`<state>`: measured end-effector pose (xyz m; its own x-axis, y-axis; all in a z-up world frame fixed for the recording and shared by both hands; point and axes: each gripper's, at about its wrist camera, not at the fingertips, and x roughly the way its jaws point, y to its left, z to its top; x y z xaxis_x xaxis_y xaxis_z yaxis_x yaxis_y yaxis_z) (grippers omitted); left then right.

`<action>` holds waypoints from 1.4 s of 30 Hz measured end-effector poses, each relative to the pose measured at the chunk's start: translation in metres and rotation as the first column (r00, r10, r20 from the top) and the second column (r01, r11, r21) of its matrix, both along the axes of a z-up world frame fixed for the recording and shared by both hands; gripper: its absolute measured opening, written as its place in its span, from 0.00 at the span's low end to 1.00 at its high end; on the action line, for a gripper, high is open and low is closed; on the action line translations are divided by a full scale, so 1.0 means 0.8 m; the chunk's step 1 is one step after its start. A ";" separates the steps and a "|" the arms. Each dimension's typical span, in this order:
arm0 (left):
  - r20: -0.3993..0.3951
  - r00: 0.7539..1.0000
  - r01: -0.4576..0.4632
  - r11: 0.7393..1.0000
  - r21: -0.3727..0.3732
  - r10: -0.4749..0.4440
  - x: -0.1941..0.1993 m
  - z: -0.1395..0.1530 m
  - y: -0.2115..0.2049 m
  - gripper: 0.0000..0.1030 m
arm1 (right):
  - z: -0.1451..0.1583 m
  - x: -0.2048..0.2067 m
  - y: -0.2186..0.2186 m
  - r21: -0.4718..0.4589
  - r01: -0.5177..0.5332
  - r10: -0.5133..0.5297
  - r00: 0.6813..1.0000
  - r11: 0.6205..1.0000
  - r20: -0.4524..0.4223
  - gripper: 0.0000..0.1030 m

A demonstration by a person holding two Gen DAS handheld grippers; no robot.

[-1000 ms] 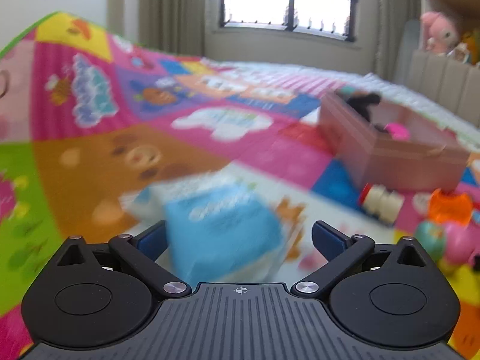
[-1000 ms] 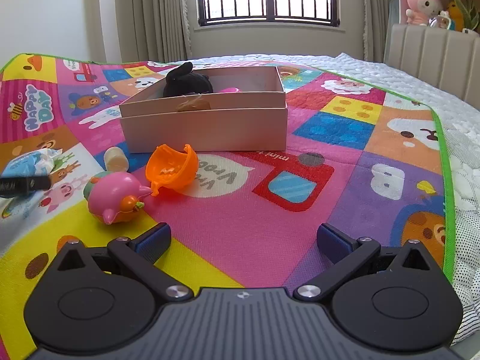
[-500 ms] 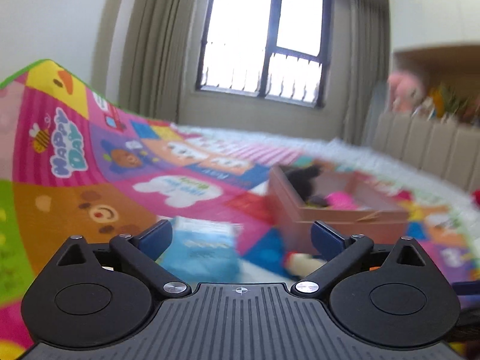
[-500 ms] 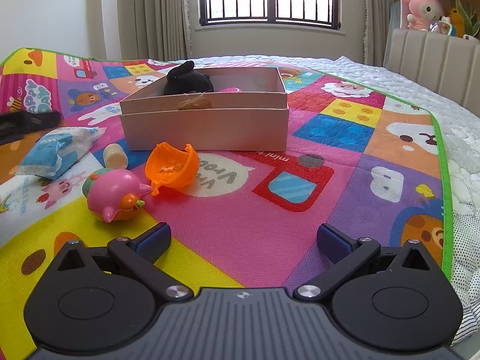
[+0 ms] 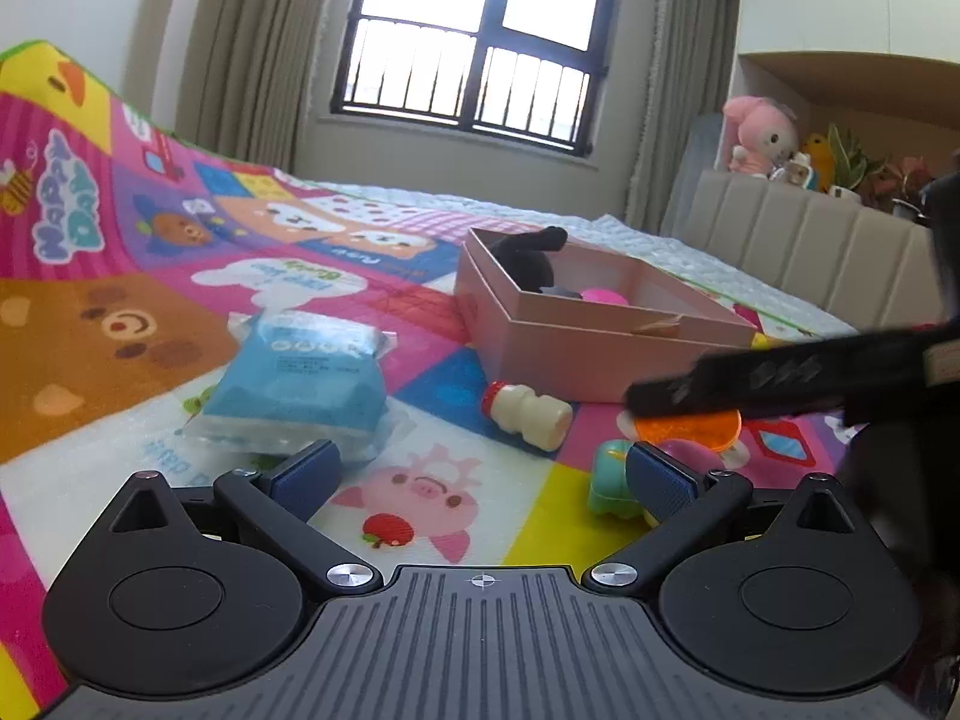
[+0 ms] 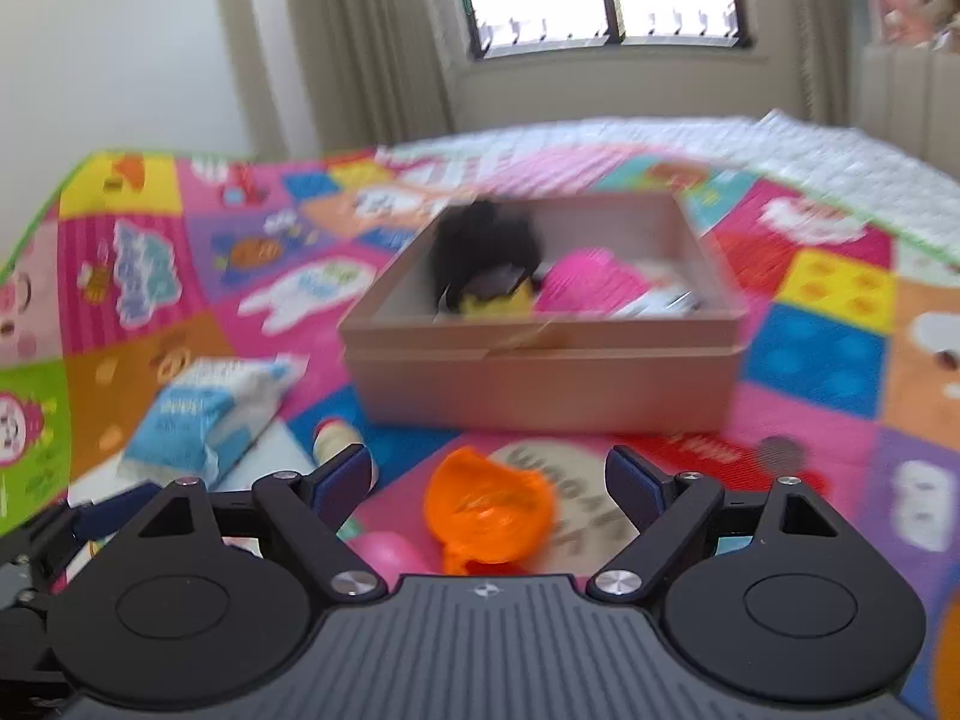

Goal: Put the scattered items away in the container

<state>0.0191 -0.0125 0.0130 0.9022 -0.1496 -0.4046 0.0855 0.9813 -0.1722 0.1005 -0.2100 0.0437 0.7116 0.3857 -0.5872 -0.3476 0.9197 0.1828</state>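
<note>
Both claws hang spread and empty — the left claw (image 5: 480, 474) just opening, the right claw (image 6: 489, 483) just narrowing over the orange shell (image 6: 487, 510) — with blue packet (image 5: 300, 384) and little bottle (image 5: 527, 415) loose on the play mat (image 5: 138, 324) before the pink box (image 5: 600, 354).

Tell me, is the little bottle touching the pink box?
Apart. The left wrist view shows blue mat between the little bottle and the pink box.

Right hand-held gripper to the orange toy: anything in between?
Nothing visible. The orange toy lies on the mat just ahead of the right hand-held gripper, centred between its open jaws, which have just been closing. The pink toy sits beside it to the left; whether they touch is unclear.
</note>
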 end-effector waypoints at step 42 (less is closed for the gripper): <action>-0.256 0.953 0.166 0.986 -0.007 -0.163 0.011 0.003 -0.063 1.00 | -0.011 -0.075 -0.086 -0.205 0.138 -0.088 0.968 0.969 0.233 0.81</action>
<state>0.0275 -0.0628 0.0156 0.7323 -0.2799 -0.6207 0.2013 0.9599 -0.1954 0.0402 -0.2784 0.0345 0.8643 0.1751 -0.4716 -0.2478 0.9640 -0.0962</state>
